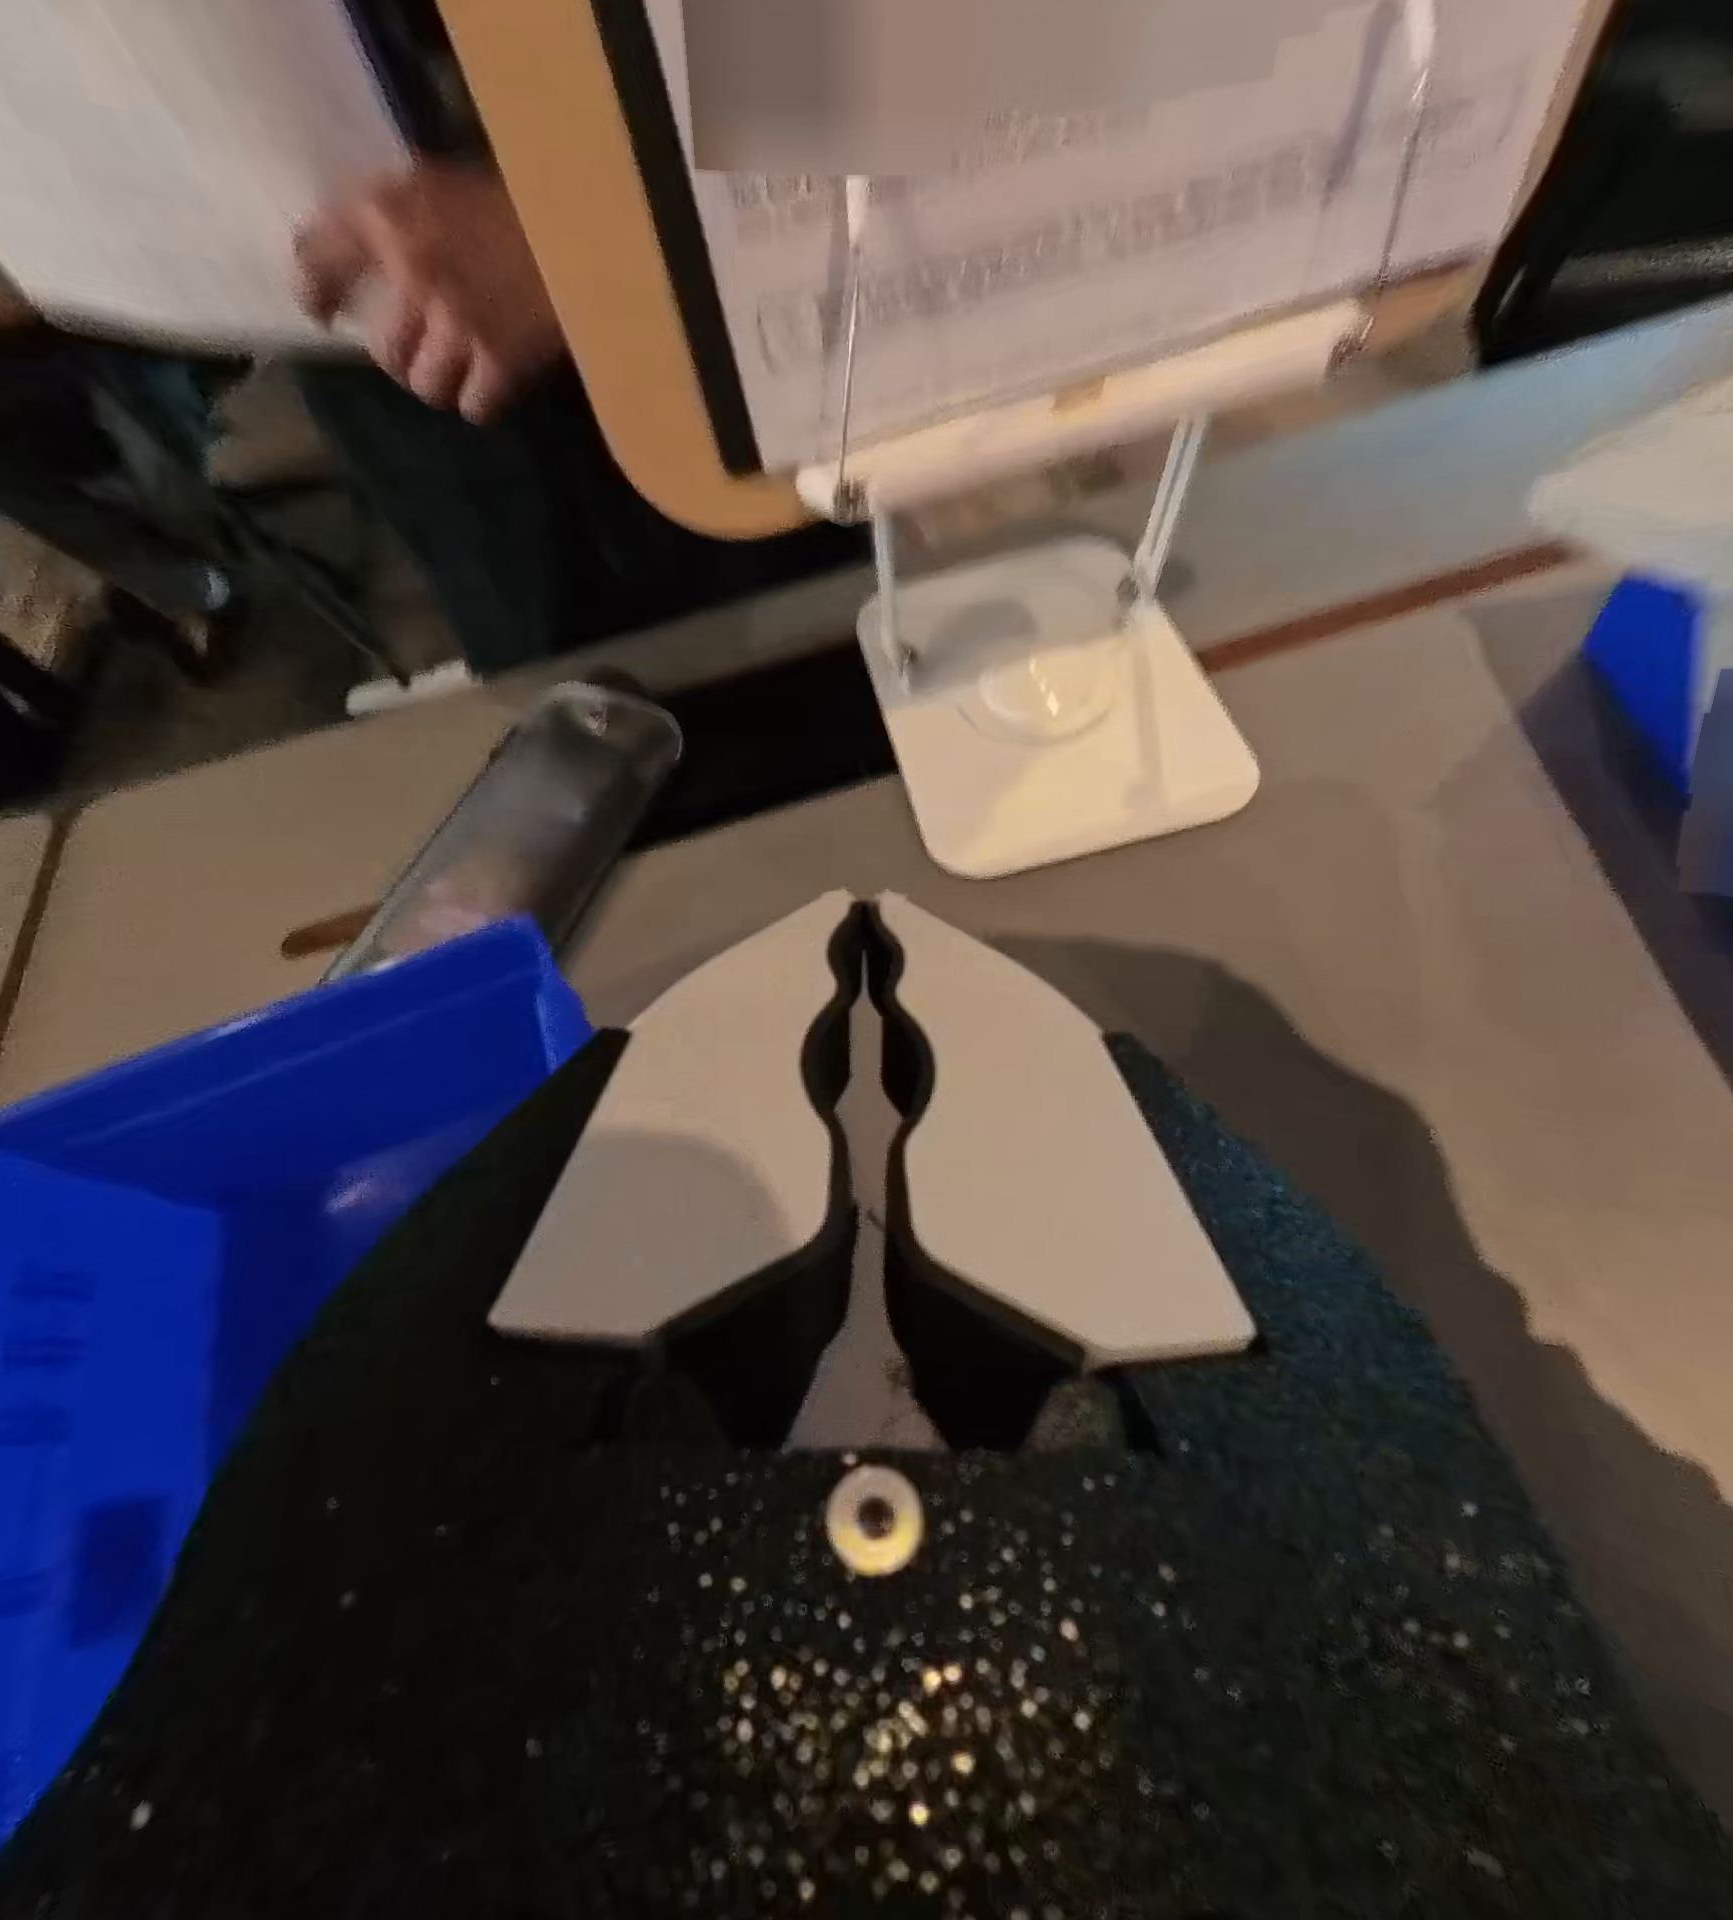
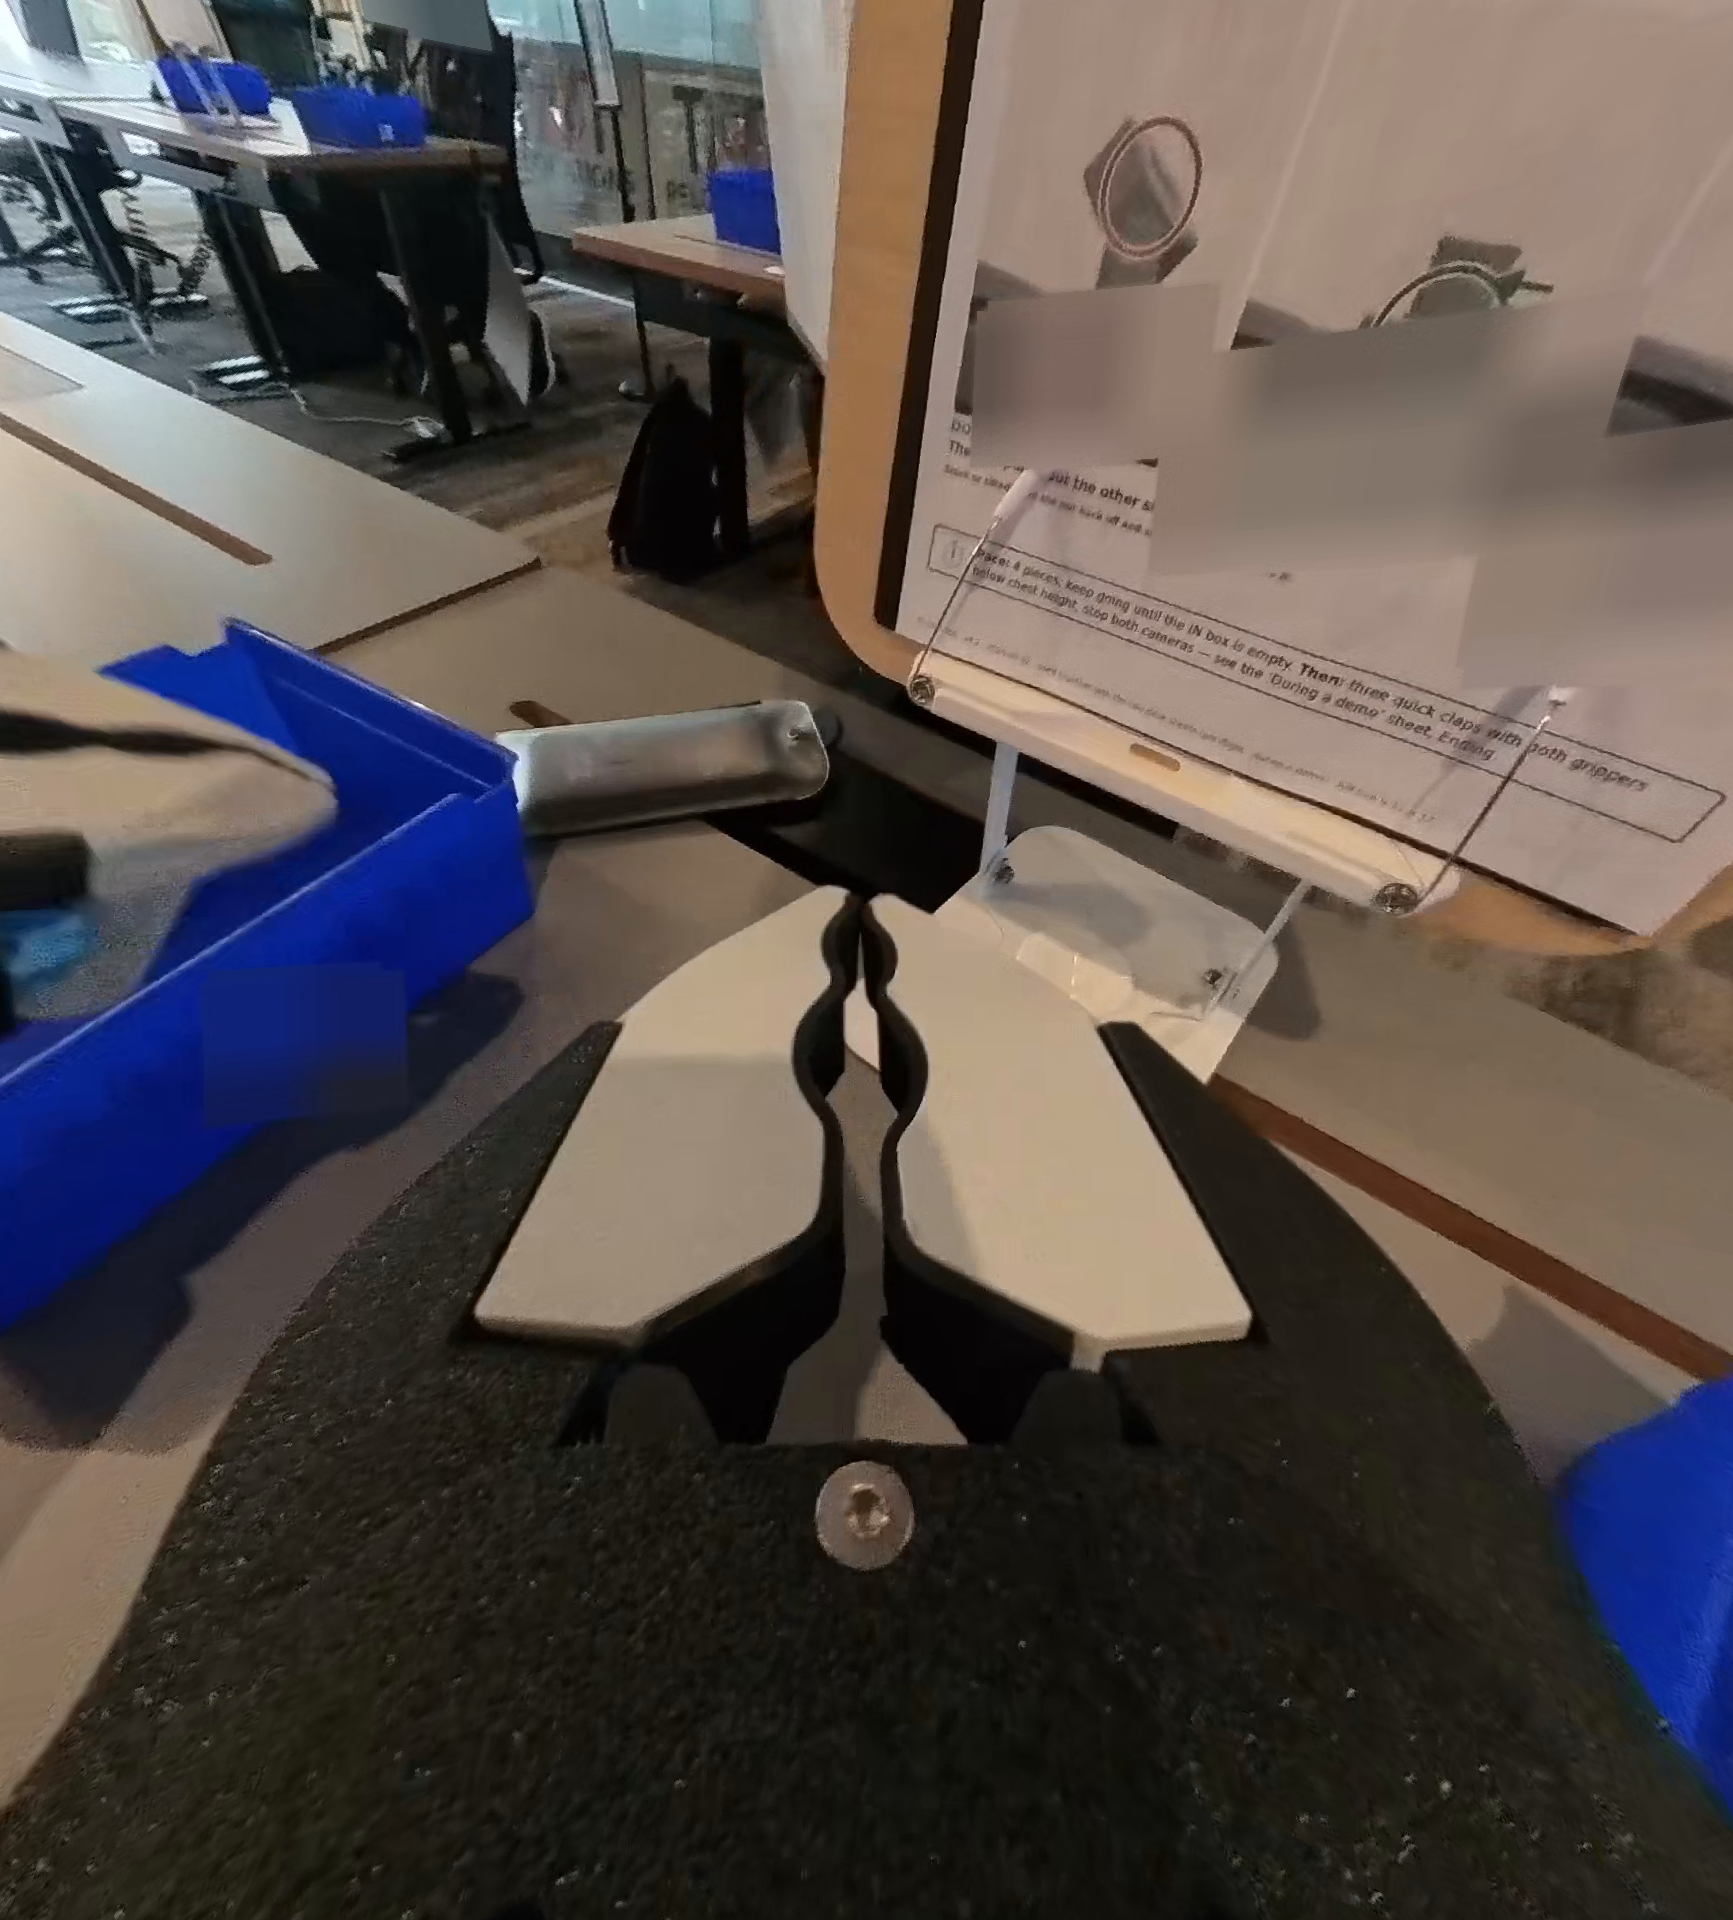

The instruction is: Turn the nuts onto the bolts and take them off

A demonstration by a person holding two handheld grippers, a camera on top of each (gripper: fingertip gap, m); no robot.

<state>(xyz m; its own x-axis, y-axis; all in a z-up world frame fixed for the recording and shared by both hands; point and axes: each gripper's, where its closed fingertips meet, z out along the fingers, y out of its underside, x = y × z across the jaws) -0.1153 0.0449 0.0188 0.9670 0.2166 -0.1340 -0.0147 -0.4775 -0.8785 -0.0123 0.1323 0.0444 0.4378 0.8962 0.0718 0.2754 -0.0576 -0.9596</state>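
Desk surface (image 2: 1464, 1091), grey and wide, fills both views, and you hold both tools low over it with nothing in either one. Behind it stands a printed instruction sheet (image 2: 1257, 260) on a clear stand (image 1: 1070, 769), propped against a wood-edged board.

Next in size is a blue bin (image 2: 249, 935) at your left. In the right wrist view its open side faces you, and the part of its floor that shows looks bare; the rest is hidden by the other tool, which crosses the left edge of that view. The left wrist view is blurred by motion and shows only that bin's outer wall. A second blue bin (image 2: 1714, 1558) sits at your right, cut off by the frame, so its contents cannot be told.

A flat silver case (image 2: 664, 764) lies just beyond the left bin, near the desk's far edge.

Your left gripper (image 1: 870, 914) has its jaws drawn together, tips almost touching, gripping nothing. Your right gripper (image 2: 862, 920) is the same: jaws closed to a thin slit and empty.

Smallest of all would be the nuts and bolts, and none can be seen in either view. They may lie in a hidden part of a bin, but that cannot be confirmed. Judging from empty tools and a bare-looking bin floor, you are either before the first piece or past the last; no threading is under way.
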